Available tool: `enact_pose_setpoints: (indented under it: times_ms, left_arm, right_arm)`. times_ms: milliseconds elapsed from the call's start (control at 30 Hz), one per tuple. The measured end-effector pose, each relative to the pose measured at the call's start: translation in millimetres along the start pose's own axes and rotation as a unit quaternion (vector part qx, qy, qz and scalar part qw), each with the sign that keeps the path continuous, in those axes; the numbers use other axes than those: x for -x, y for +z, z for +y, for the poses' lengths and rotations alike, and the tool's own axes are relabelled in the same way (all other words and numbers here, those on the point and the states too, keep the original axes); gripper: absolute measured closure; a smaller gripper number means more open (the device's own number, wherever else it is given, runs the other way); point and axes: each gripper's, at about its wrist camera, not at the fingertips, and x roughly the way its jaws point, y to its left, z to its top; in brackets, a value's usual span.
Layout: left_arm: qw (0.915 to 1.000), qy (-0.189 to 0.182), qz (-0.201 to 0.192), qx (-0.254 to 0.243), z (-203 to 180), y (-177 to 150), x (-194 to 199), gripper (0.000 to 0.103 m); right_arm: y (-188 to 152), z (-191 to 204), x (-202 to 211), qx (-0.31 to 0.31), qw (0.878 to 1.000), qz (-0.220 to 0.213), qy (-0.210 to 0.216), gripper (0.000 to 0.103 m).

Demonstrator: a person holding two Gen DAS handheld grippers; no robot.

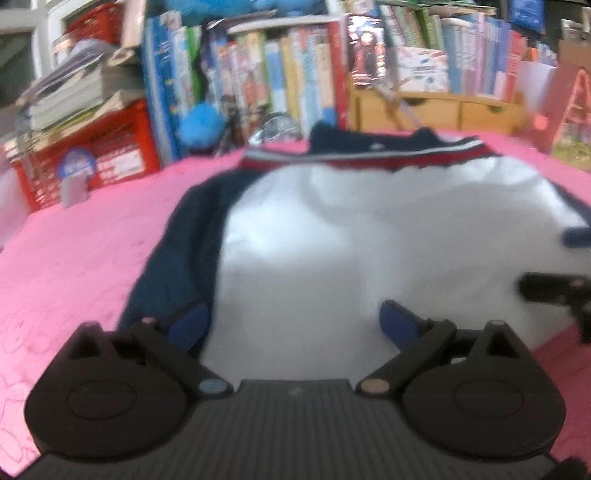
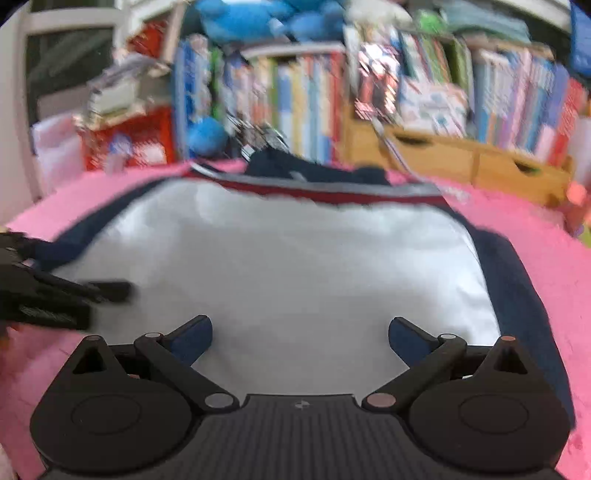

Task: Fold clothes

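Observation:
A white garment (image 1: 351, 236) with navy sides and a red, white and navy band at its far end lies flat on a pink cover (image 1: 81, 236). My left gripper (image 1: 295, 323) hovers open over its near left part, with nothing between the blue pads. The right gripper's black finger shows at that view's right edge (image 1: 550, 290). In the right wrist view the same garment (image 2: 295, 258) fills the middle, and my right gripper (image 2: 300, 338) stands open over its near edge. The left gripper (image 2: 66, 295) enters there from the left. Both views are blurred.
Behind the pink cover stands a wall of books (image 1: 280, 74), a wooden drawer unit (image 1: 436, 110) and a red crate (image 1: 92, 158) stacked with papers. A blue plush toy (image 2: 240, 18) sits on top of the shelf. Pink cover (image 2: 535, 229) lies bare on both sides of the garment.

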Motion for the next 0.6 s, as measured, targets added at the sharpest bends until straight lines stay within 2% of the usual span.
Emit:
enact_pose_setpoints:
  times_ms: [100,333,600]
  left_arm:
    - [0.9999,-0.001,-0.004,0.014,13.1,-6.2,1.9,0.001]
    - [0.9997,-0.013,-0.008,0.02,24.7,-8.2,5.0,0.001]
    - [0.9995,-0.03,-0.011,0.006,33.9,-11.0,6.9,0.001]
  right_arm:
    - [-9.3,-19.4,-1.9,-0.012,0.999,0.012,-0.033,0.0]
    - [-23.9,-62.1,13.5,-0.016,0.996,0.004,-0.091,0.001]
    - [-33.5,-107.6,24.9,-0.083,0.991,0.014,-0.102,0.001]
